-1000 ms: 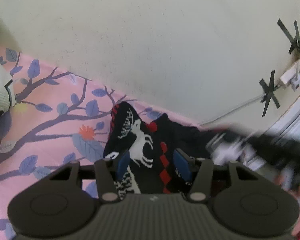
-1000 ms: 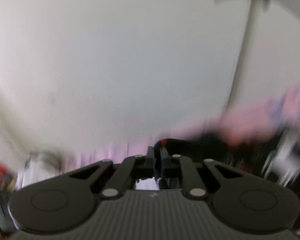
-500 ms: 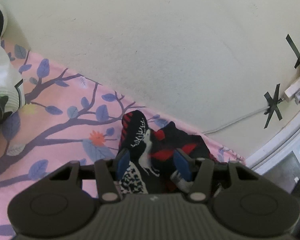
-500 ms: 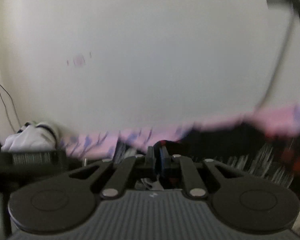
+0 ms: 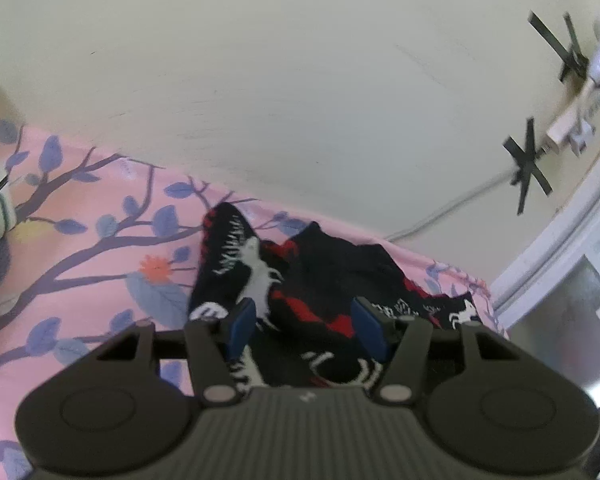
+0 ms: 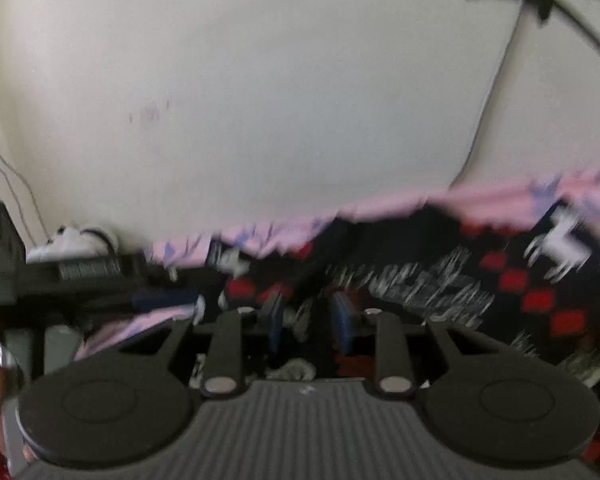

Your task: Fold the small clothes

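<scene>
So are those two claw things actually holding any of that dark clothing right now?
No. Both the left gripper and the right gripper stand open over the dark reindeer-patterned garment; neither pinches it.

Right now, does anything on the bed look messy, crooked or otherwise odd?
Yes. The black reindeer-patterned garment lies bunched in uneven peaks on the pink floral sheet, not flat or folded. The left gripper is open over it. In the blurred right view, the right gripper is also open over the fabric.
</scene>
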A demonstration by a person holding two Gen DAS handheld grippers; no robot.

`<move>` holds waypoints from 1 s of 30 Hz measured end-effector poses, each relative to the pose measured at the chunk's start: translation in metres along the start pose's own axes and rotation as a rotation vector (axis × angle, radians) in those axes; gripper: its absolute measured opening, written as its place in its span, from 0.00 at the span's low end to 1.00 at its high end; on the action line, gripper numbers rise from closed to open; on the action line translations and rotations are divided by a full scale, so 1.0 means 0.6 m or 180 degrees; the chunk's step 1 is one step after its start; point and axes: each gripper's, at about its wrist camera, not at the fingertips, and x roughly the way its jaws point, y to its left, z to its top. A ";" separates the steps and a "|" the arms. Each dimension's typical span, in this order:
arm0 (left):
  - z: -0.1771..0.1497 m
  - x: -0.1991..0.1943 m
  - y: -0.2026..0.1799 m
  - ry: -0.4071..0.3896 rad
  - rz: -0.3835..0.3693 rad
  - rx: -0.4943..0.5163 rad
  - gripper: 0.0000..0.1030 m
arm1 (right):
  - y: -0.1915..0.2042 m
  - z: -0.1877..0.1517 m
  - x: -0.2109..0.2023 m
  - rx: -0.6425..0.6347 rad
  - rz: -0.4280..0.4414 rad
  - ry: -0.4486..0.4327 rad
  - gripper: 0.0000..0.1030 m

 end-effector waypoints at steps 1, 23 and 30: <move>-0.003 0.002 -0.006 0.0009 0.0005 0.0047 0.52 | 0.001 0.006 -0.003 -0.0007 0.0002 -0.0052 0.22; -0.007 0.020 0.002 0.0071 0.0106 0.0244 0.53 | -0.018 -0.005 -0.025 -0.0038 -0.0008 0.0201 0.22; -0.019 0.042 -0.007 0.0232 0.0246 0.0433 0.52 | -0.147 -0.007 -0.100 0.0190 -0.0825 0.0089 0.29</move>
